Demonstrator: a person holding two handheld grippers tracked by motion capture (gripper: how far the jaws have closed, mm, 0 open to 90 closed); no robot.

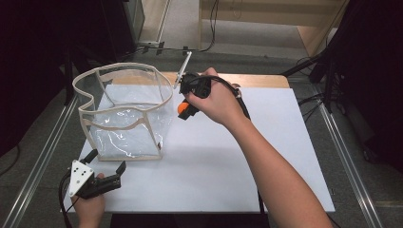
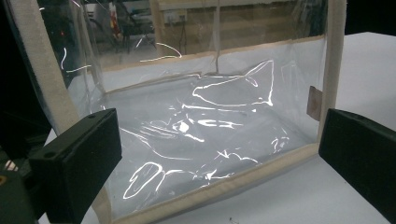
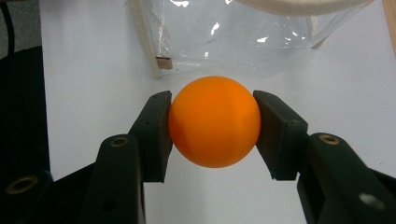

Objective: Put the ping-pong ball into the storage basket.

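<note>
No words, numbers or signs can be read here. The clear bag (image 1: 126, 111) has a small tan tag (image 2: 314, 103) on its side seam — but it looks blank. The orange ball (image 3: 214, 121) is plain too — no brand shows on it.

Both grippers are chunky black plastic with brass-ringed screw holes; the left gripper (image 1: 108, 174) wears a grey triangular plate (black cable trailing), forearms bare.

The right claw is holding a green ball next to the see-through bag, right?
Not quite: the ball is orange, not green. The right gripper view shows the right claw clamped on it, next to the see-through bag.
</note>
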